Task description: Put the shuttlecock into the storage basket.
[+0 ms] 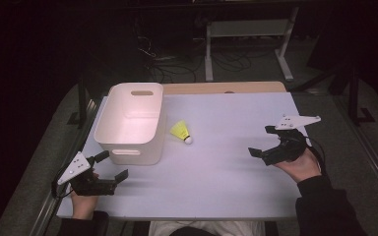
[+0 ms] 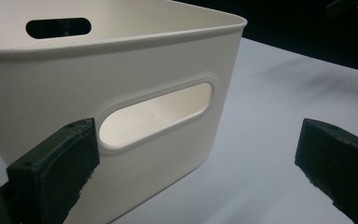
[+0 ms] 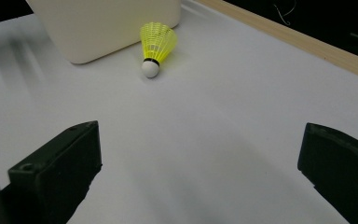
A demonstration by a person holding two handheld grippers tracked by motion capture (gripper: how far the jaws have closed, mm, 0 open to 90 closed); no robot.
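Observation:
A yellow shuttlecock (image 1: 181, 131) with a white cork tip lies on its side on the white table (image 1: 216, 172), just right of a white plastic bin (image 1: 130, 120) with slot handles. My left gripper (image 1: 113, 165) rests at the table's near left, open, pointing at the bin's near wall (image 2: 121, 70), with nothing between the jaws. At the right side my right gripper (image 1: 260, 140) is open and empty too, aimed across the table at the shuttlecock (image 3: 156, 46) some way off, with the bin's corner (image 3: 102, 28) behind it.
A wooden strip (image 1: 226, 87) runs along the table's far edge. Beyond it, on the dark floor, stand a white desk frame (image 1: 246, 29) and loose cables (image 1: 172, 64). Bare tabletop lies between the two grippers.

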